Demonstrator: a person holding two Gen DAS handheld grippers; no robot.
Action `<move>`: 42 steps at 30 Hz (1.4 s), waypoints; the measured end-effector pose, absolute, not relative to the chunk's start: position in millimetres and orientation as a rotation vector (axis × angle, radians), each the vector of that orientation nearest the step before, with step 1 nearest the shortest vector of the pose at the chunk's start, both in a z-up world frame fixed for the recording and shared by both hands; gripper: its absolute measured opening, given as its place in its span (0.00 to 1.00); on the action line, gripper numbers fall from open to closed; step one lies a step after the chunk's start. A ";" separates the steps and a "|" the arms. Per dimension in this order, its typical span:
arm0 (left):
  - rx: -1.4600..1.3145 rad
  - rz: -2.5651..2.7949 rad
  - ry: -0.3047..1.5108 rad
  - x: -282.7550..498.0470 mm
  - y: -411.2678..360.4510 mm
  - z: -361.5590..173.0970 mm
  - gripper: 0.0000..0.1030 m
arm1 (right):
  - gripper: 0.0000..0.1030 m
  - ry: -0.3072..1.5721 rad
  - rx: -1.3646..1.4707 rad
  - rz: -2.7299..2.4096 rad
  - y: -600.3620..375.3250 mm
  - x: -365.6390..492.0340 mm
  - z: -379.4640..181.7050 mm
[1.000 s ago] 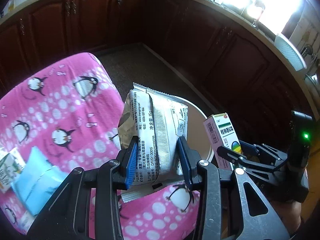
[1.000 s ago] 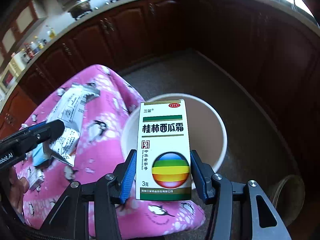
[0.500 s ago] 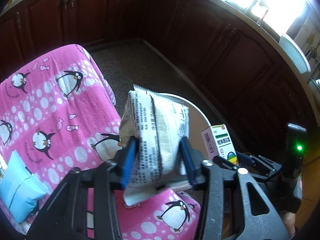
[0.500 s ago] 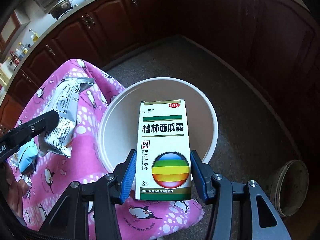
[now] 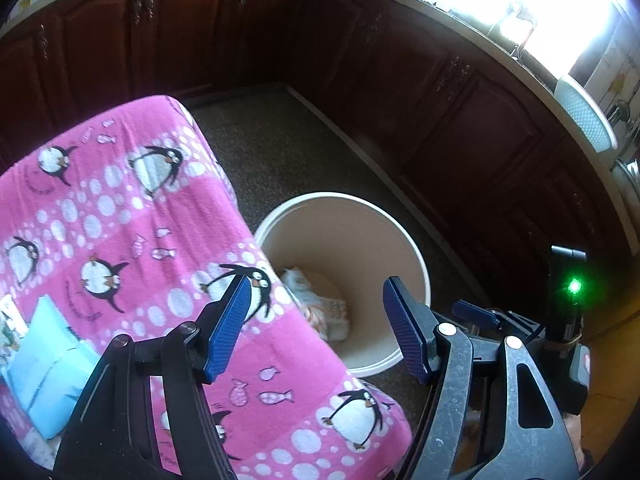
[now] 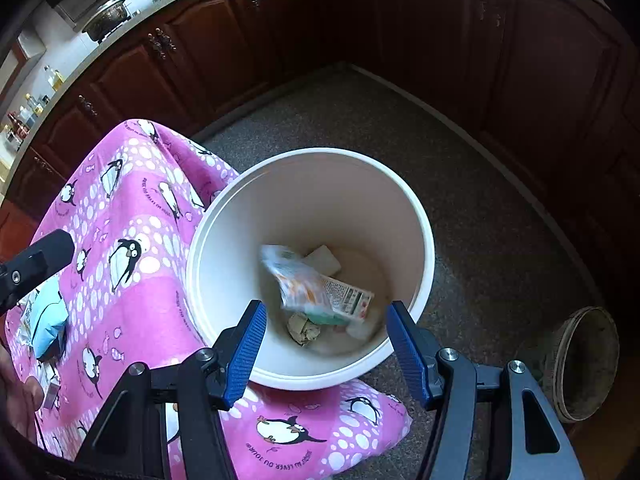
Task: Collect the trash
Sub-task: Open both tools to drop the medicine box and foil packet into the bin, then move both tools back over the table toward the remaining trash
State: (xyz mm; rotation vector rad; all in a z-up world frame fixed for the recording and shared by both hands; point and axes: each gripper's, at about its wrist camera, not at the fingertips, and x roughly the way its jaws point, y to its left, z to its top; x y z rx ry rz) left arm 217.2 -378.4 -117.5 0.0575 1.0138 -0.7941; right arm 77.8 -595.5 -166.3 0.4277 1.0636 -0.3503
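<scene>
Wrappers (image 6: 320, 292) in bucket (image 6: 208, 248), print blurred; both tongs (image 6: 322, 346) gaping.

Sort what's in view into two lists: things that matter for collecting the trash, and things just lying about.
Part of the job:
- white bucket
- wrappers and box inside it
- light blue packet on the pink penguin cloth
- left hand-held gripper, open
- right hand-held gripper, open

Just lying about:
- round basket on the floor
- pot on the counter

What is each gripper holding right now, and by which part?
Nothing. The left gripper and the right gripper are both open and empty; the wrapper and box are inside the white bucket.
</scene>
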 end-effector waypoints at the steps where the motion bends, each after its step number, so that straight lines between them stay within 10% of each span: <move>1: 0.065 -0.790 1.008 217.0 -376.9 -116.6 0.65 | 0.58 1.061 0.427 -0.350 -593.3 78.4 -165.5; 42: -0.047 -0.574 0.853 187.2 -152.2 -60.7 0.77 | 0.73 0.839 0.155 -0.152 -422.2 93.7 -65.1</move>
